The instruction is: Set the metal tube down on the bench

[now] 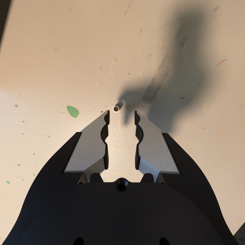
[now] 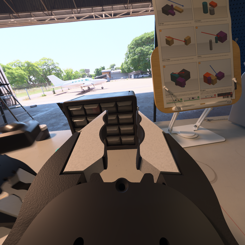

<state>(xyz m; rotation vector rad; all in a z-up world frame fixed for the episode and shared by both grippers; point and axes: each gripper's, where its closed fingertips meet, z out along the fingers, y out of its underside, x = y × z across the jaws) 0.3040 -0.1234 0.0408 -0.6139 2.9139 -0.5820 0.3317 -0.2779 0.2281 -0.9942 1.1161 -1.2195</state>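
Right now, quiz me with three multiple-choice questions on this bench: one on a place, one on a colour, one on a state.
1. Where is the tube?
A. on the bench, just beyond the left tool's tips
B. in the right tool
C. inside a drawer

2. What colour is the biggest paint spot on the bench?
A. red
B. green
C. blue

3. How is the left tool?
A. shut on the tube
B. open, holding nothing
C. out of view

Answers: A, the tube's open end shows ahead of the tips; B, the blot left of the tube is green; B, bare bench shows between its fingers.
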